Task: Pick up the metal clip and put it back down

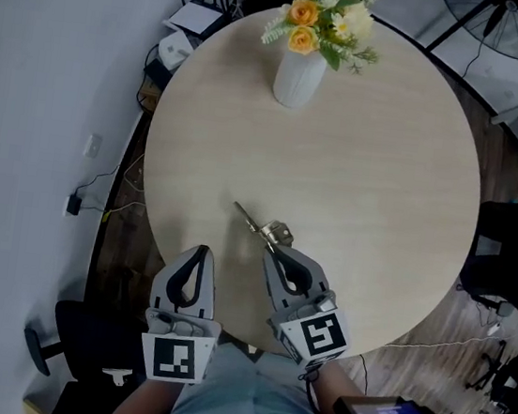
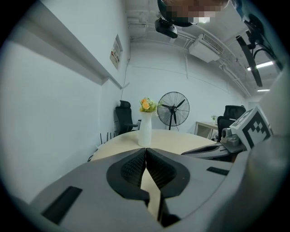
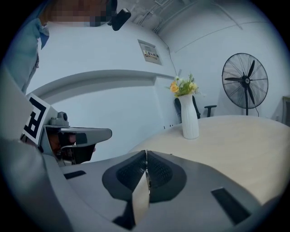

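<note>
The round desk (image 1: 384, 189) takes up most of what I see from the head view, pale wood and bare over most of its top. Near its far edge stands a white vase (image 1: 298, 79), upright, holding yellow and white flowers (image 1: 327, 16). The same vase (image 2: 145, 131) sits straight ahead in the left gripper view and a little to the right (image 3: 189, 120) in the right gripper view.

My left gripper (image 1: 200, 250) hangs over the near edge of the desk, towards its left side. Its fingers (image 2: 131, 170) are pressed together at the tips with nothing between them. Only a sliver of desk shows through the slit behind the tips.

My right gripper (image 1: 273, 251) is just beside it, a little farther in from the near edge and angled towards the middle of the desk. Its fingers (image 3: 161, 174) are also closed tip to tip, and in the head view they meet the near end of the metal clip (image 1: 273, 230), pinched on it.

The clip lies in from the near edge, well apart from the vase, with one thin arm pointing away from me towards the left edge. I cannot tell whether it is resting on the desk or raised just off it.
</note>
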Motion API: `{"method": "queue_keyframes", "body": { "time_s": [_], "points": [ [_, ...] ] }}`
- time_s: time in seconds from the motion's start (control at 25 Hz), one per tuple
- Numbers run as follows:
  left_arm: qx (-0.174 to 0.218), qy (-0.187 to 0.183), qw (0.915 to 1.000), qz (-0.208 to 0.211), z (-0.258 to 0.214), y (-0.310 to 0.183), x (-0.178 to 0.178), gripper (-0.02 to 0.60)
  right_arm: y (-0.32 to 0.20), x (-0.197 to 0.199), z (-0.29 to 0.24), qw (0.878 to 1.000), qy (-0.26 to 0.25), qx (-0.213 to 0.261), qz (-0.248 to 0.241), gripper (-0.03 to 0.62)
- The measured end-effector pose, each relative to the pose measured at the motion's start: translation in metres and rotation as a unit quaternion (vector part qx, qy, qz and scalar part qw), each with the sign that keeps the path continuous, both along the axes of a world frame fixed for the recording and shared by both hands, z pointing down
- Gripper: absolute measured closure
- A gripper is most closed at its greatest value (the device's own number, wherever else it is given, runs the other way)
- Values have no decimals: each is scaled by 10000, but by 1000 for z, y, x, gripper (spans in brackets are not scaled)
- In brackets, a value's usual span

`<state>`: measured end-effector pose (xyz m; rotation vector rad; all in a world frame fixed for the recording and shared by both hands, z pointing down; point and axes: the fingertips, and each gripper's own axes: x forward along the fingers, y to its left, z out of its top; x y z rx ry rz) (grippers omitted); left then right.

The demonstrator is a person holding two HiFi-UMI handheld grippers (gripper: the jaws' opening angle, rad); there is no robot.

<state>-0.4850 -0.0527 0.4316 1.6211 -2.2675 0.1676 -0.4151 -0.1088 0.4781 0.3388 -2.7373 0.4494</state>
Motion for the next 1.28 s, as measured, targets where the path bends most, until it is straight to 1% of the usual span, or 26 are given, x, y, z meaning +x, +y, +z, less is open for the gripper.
{"method": "queue_keyframes", "body": {
  "time_s": [0.24,0.4,0.52,0.72,0.96,1.16,1.28],
  "points": [
    [302,-123,9990,308,-42,-15,21,561,-18,19,-51,9983,-246,367,372,545],
    [416,-189,9978,484,-56,-26,32,563,-29,34,-65,9965,-317,472,615,545],
    [426,-211,9971,601,-58,-33,47,562,-39,50,-70,9947,-381,553,777,545],
    [396,-550,9941,844,-63,-50,80,561,-61,86,-77,9915,-438,631,1053,545],
    [464,-635,9914,1044,-75,-75,137,562,-89,143,-89,9878,-579,721,1254,545],
    [396,-700,9881,1313,-79,-104,198,561,-125,212,-93,9798,-744,861,1647,545],
    [344,-722,9858,1480,-80,-121,232,562,-147,255,-90,9765,-609,717,1941,545]
  ]
}}
